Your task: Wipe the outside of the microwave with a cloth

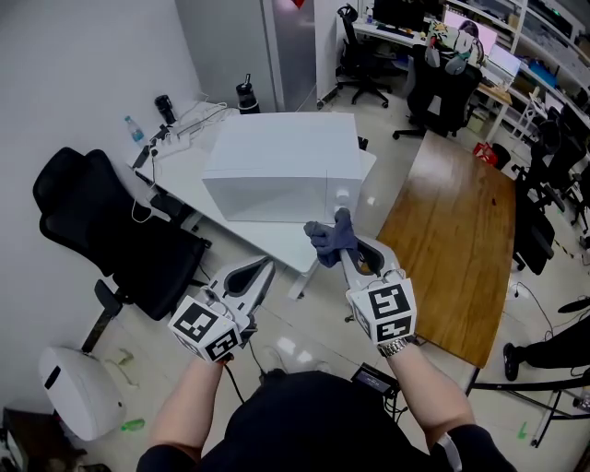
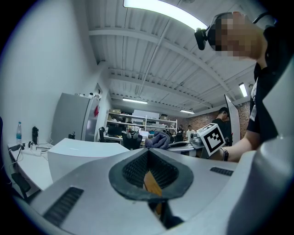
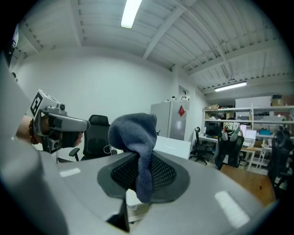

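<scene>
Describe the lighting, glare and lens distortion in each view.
Head view: even overhead light, the white microwave nearly washed out, bright reflections on the glossy floor. Left gripper view: strong fisheye with dark rounded corners, the ceiling lamp blown out. Right gripper view: the same fisheye bends the ceiling beams, and the cloth in the jaws is close up yet fairly sharp.

We're in an open office-lab. Black swivel chairs [image 1: 111, 230] stand about, and the back desks [image 1: 396, 35] carry monitors [image 1: 403, 11]. Shelves [image 2: 138, 121] hold boxes and gear. There's a long wooden table [image 1: 452, 230] on the right and a fridge [image 2: 71, 119] by the wall. Strip lights [image 2: 165, 13] run overhead. A microwave [image 1: 281, 166] sits on a white table [image 1: 267, 241].
</scene>
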A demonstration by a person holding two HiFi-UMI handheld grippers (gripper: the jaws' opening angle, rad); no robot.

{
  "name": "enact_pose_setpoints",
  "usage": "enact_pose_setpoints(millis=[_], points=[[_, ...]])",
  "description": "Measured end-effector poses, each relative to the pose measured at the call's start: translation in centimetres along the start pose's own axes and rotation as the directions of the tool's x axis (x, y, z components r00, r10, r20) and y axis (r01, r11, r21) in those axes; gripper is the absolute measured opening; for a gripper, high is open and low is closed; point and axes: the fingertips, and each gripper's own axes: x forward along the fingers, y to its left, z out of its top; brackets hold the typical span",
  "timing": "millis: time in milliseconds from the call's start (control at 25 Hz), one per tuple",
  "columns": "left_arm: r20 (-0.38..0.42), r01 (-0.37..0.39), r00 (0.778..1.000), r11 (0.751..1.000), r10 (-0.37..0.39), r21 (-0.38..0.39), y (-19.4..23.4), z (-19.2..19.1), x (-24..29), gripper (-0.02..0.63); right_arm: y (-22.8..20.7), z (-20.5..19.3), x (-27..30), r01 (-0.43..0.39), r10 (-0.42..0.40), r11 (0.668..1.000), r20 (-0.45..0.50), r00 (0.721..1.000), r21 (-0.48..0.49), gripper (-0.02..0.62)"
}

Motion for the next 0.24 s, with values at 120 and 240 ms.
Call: enact_pose_setpoints(millis=[120,240], points=[[0.002,-0.002,1.0,1.0,0.002,0.001,0.18,0.03,-0.01,0.005,0.09,0.08,0.18,-0.004,0.004,1.0,0.002,1.0,0.001,0.064],[0.002,-0.002,1.0,1.0,0.002,0.002,0.32,0.07,-0.01,0.005,0.2,0.1,0.36,-0.008,0.008,1.0,0.002,1.0,0.0,0.064]])
